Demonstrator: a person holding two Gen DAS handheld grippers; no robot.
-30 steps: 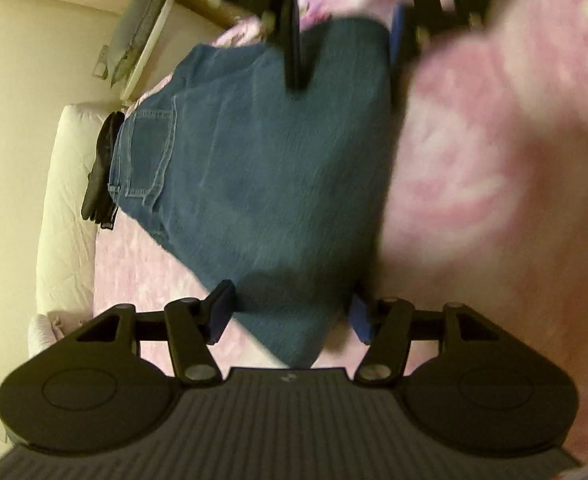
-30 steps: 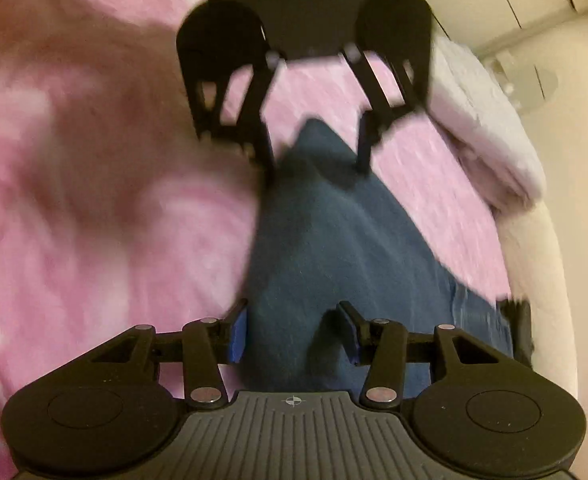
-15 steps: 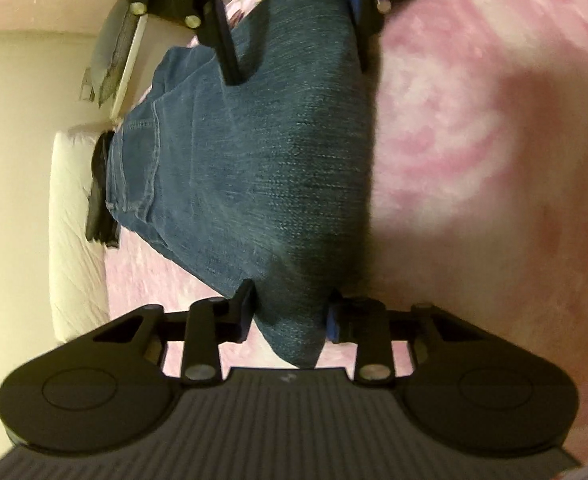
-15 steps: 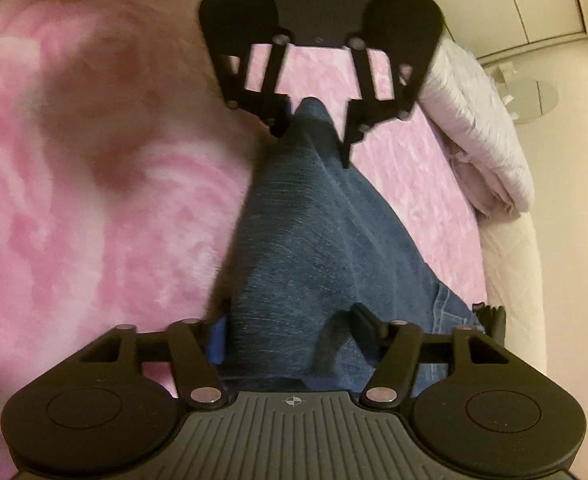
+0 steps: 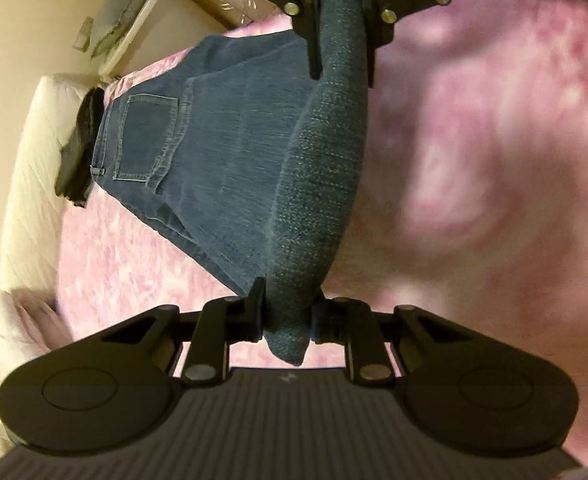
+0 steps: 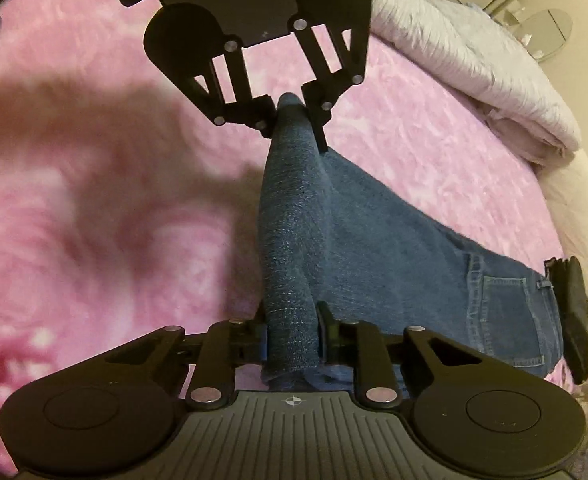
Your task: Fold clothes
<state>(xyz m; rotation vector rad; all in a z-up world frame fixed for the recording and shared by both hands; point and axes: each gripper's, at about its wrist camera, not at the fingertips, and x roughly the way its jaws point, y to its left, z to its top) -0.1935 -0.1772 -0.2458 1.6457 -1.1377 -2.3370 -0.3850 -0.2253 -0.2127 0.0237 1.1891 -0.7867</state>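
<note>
Above the pink bedspread [image 5: 473, 140], left claw [image 5: 288, 316] and right claw [image 6: 292, 340] face each other, each pinching the jeans [image 5: 234, 152].

Right gripper [image 6: 292, 338] at bottom centre clamps a raised fold of jeans [image 6: 373, 248]. Left gripper [image 6: 294, 120] at upper centre pinches the same fold's far end. Jeans spread to the right over pink blanket [image 6: 94, 208]; white duvet [image 6: 473, 64] upper right.
</note>
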